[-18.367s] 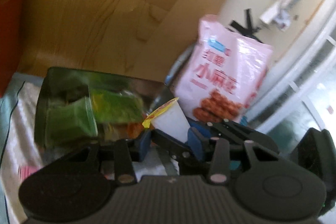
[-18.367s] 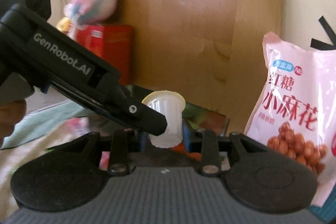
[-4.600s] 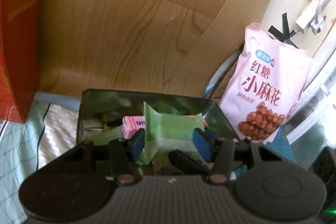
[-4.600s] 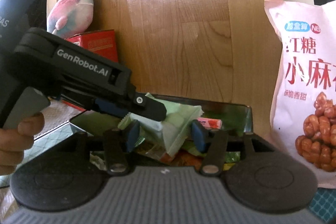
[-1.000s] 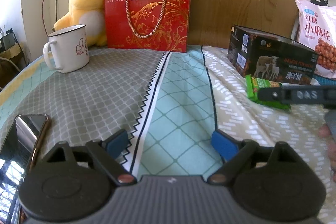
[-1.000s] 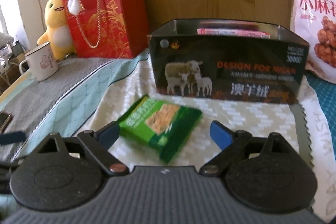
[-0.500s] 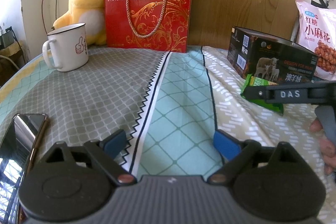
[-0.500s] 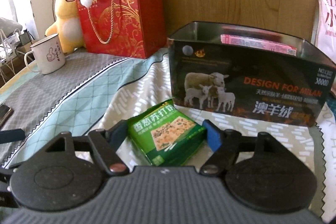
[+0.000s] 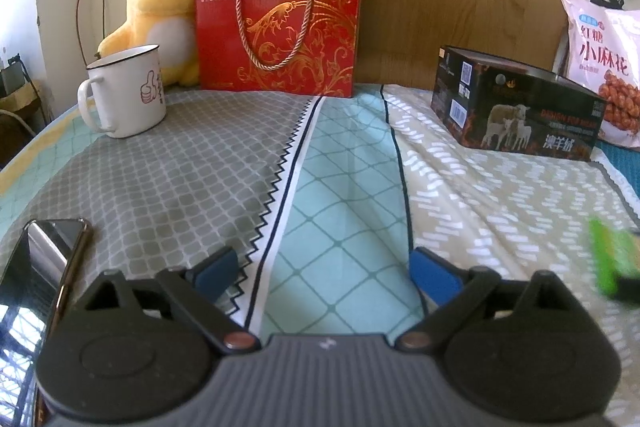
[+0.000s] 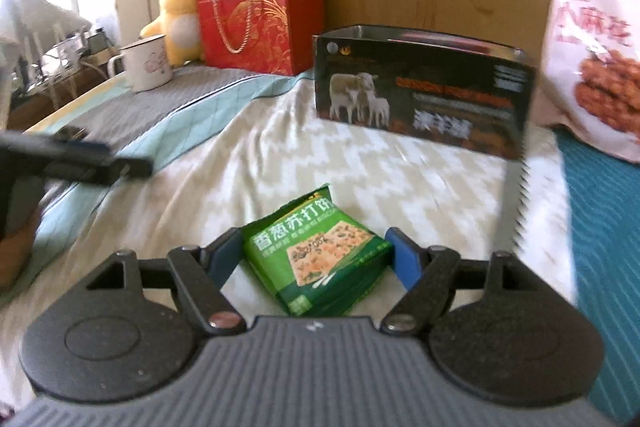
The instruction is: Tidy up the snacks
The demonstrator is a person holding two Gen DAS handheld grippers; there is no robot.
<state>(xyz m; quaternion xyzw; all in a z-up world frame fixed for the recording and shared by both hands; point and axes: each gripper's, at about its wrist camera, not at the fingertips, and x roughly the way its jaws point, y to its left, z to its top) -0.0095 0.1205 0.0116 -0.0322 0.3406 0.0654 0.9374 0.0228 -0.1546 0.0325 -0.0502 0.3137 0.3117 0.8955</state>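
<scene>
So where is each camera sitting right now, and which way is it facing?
Left wrist: on the left gripper, jaws open and empty, looking across the patterned cloth toward the red gift bag.
Right wrist: on the right gripper, closed on the green cracker packet, facing the black tin.
Shared: tin, bag, packet.

Open cloth (image 9: 340,187) mid-bed, black tin (image 9: 516,111) and pink bag (image 9: 604,67) blocking right, mug (image 9: 124,95) left.

The red gift bag (image 9: 280,19) reads "Crispy" and "Biscuit", the pink snack bag (image 9: 604,67) "小麻花", the dark box (image 9: 516,111) "澳羊绒", and the green cracker packet (image 10: 320,259) "香葱苏打饼"
</scene>
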